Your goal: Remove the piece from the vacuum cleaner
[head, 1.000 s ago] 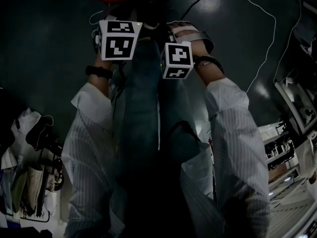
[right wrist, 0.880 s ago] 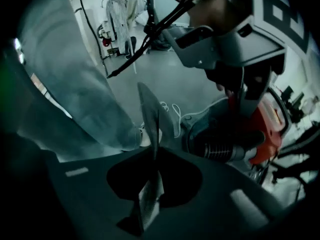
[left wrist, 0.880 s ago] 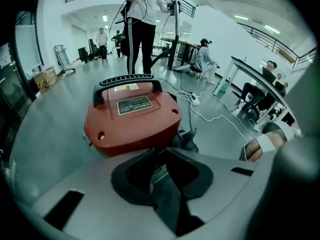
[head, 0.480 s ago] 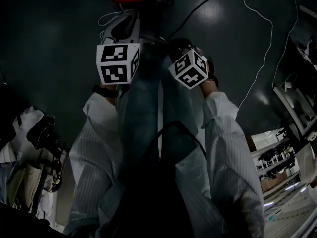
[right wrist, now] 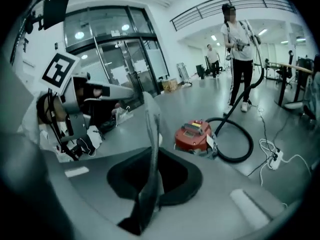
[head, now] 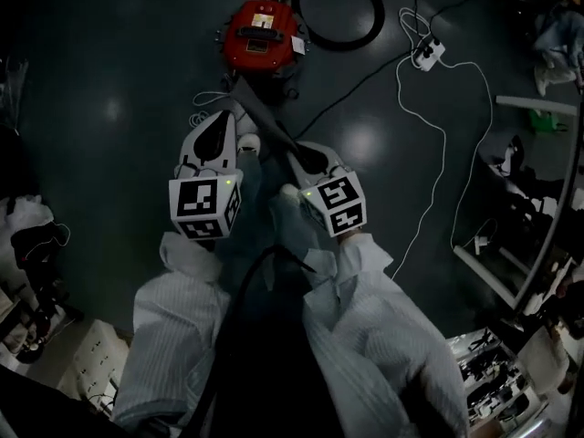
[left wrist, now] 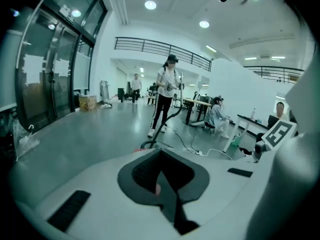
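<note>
The right tongs [head: 294, 158] are clenched on a thin grey tube [right wrist: 149, 134] that runs ahead of them toward the red vacuum [head: 260, 33]. The left tongs [head: 222, 121], just beside, are pressed together and empty. Freeing the tube likely needs a firm grip and a straight pull back. The vacuum is squat, hard plastic. Its black hose [head: 342, 12] lies in a loop beyond.

Seen from above, the person reaches both arms forward and down, pale striped sleeves [head: 178, 304] covering them to the wrists. The left gripper [left wrist: 162, 171] and the right gripper [right wrist: 151, 115] are held side by side, near each other but apart, their marker cubes [head: 205, 206] facing up. Each gripper's jaws are pressed together into one thin dark blade.
</note>
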The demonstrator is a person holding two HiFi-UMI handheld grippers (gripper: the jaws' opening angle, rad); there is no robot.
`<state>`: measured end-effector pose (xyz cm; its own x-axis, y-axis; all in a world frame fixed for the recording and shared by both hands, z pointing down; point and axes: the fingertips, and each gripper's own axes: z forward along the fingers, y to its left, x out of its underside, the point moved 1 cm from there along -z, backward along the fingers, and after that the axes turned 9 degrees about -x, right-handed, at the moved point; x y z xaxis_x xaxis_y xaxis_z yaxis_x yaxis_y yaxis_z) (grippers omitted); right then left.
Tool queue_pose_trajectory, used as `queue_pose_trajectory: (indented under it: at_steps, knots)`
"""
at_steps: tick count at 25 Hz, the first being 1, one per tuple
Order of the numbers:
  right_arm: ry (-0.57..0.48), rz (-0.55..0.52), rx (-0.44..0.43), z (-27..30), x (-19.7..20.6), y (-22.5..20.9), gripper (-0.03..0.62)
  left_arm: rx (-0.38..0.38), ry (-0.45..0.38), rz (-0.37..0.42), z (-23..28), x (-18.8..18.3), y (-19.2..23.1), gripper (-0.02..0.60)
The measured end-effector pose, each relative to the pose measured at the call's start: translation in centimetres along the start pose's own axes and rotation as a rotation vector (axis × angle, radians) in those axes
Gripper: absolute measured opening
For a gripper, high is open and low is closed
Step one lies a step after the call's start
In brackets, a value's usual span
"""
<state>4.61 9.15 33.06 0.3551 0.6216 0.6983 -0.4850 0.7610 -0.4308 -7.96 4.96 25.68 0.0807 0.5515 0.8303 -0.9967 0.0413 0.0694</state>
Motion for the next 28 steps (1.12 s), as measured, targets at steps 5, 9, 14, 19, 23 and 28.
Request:
queue_pose_trajectory:
  at_steps: [5,9,14,19,23,28]
  knots:
    - [-0.154,-0.109,0.013,-9.6,-7.1,5.8,0.026,-0.07,-0.103,-0.053,-10.2,-4.3,-2.1,0.005]
    - [-0.234,-0.142,0.024,-15.0,-10.5,10.8,0.026,-0.057,-0.142,-0.078,-16.6,-6.5,-3.2,0.005]
    - [-0.297,-0.146,0.033,-17.6,-12.2,14.5,0.026,-0.06,-0.213,-0.049,-20.7,-9.1,-2.8,0.005]
    - [-0.335,-0.111,0.031,-18.2,-12.1,16.6,0.025,-0.048,-0.257,-0.055,-23.4,-10.5,-2.5,0.005]
    - [-0.354,-0.126,0.012,-18.6,-12.2,18.5,0.025,-0.047,-0.269,-0.048,-24.6,-10.4,-2.2,0.005]
    - [-0.363,-0.148,-0.001,-19.5,-12.5,19.4,0.025,-0.044,-0.293,-0.035,-25.7,-10.9,-2.9,0.005]
